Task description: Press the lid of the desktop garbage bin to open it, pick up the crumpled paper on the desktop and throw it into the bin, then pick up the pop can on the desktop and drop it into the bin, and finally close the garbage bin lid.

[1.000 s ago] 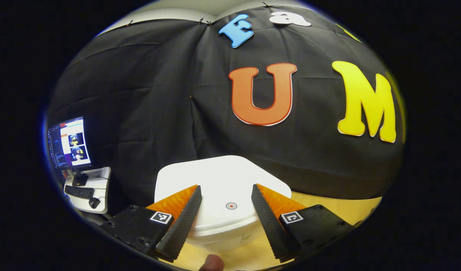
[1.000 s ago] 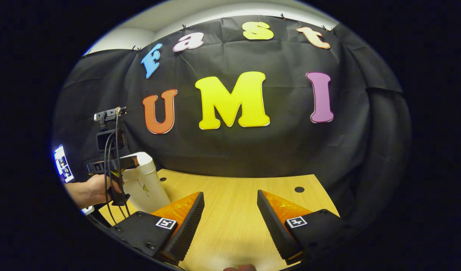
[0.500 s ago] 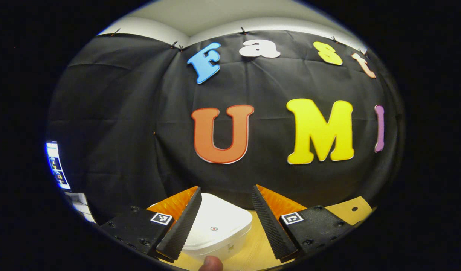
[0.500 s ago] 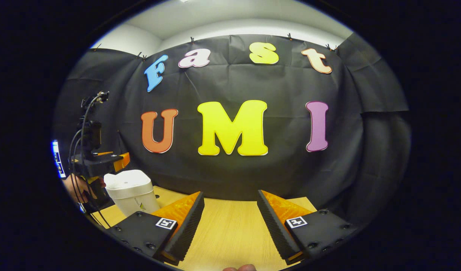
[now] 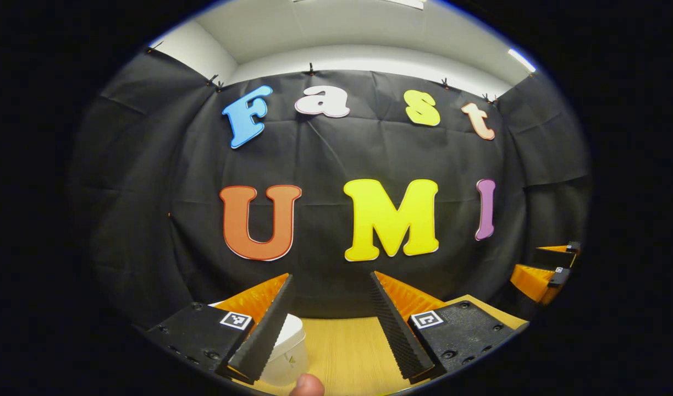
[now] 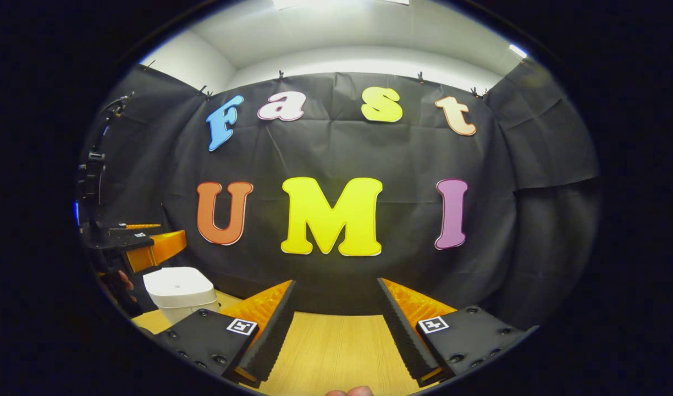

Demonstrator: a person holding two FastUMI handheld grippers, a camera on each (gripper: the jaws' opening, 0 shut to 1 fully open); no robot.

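Both tongs are held wide open and empty: left (image 5: pixel 328 324), right (image 6: pixel 334 327). The lidded bin (image 6: pixel 178 289) sits below the left tongs, on the table (image 6: pixel 336 352).

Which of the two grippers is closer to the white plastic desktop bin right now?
The left gripper: in the right gripper view it hangs just above the white plastic desktop bin. The right gripper sits off to the side over the bare wooden table.

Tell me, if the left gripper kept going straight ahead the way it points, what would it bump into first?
Probably the black cloth wall. The left gripper is open, and the white bin sits low on its left, seemingly off that line, though depth is unclear.
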